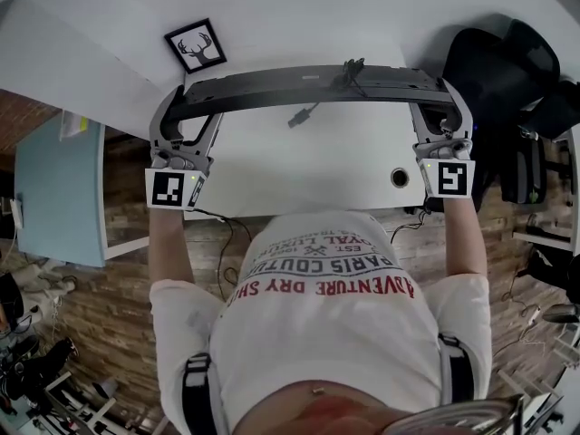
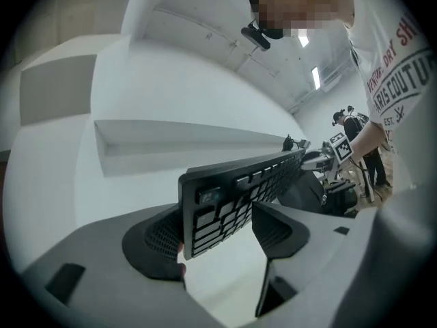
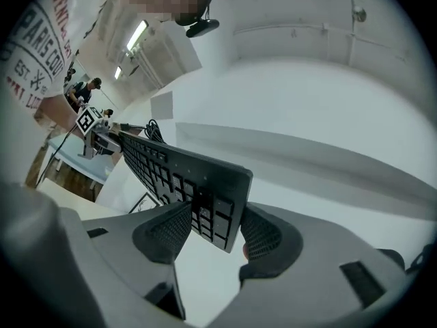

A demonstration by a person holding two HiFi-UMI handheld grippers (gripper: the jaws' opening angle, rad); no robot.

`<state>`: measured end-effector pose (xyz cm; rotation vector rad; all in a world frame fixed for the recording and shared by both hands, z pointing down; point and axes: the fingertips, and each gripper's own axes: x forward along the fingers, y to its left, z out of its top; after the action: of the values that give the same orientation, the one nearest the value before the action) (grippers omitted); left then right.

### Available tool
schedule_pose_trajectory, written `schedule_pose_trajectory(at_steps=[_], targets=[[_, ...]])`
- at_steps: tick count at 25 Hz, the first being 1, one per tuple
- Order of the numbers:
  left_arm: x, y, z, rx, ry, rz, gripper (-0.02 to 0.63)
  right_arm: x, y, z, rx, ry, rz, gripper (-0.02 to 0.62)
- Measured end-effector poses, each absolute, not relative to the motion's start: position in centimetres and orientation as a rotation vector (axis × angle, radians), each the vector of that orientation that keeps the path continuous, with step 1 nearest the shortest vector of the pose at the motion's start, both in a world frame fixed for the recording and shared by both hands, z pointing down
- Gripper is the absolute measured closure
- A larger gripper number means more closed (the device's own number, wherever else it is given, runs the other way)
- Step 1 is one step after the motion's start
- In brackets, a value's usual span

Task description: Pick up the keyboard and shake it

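Head view: deer picture (image 1: 196, 46) near keyboard (image 1: 272, 87)

In the head view the keyboard (image 1: 308, 87) shows only a smooth dark side, and no keys can be made out. Its two ends are covered by the left tongs (image 1: 186, 116) and the right tongs (image 1: 437, 107). Below the keyboard, the person's shirt (image 1: 326, 279) hides the near edge of the bench (image 1: 299, 166). In both gripper views the key legends are too blurred to read.

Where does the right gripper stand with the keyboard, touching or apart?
Touching. The right gripper view shows the right gripper clamping the keyboard end between both pads.
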<state>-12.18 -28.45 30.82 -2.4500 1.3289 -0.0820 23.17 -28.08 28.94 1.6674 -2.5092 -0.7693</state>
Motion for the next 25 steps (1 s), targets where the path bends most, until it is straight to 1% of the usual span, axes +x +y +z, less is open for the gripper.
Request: schedule_pose_trajectory(at_steps=[7,13,18,21,25], targets=[[-12.0,-28.6,31.0,-2.453,1.348,-0.082,0.290,23.6,-28.6,31.0,1.621,-2.505,-0.644,0.356],[-11.1,-29.2,31.0,-2.456,1.381,-0.161,0.290,24.8,-30.0,34.9,1.522,-2.578,-0.267,0.357],[-8.5,-28.7,29.6,-2.394,1.367,-0.213,0.290,26.2,-30.9,38.2,1.488,-2.633,-0.031,0.357],[-7.0,-27.9,29.2,-2.245,1.260,-0.393,0.290,27.2,-31.2,39.5,1.514,-2.657,0.026,0.357],[-7.1,-27.5,29.8,-2.200,1.298,-0.393,0.290,27.1,-32.1,40.2,1.553,-2.669,0.023,0.357]])
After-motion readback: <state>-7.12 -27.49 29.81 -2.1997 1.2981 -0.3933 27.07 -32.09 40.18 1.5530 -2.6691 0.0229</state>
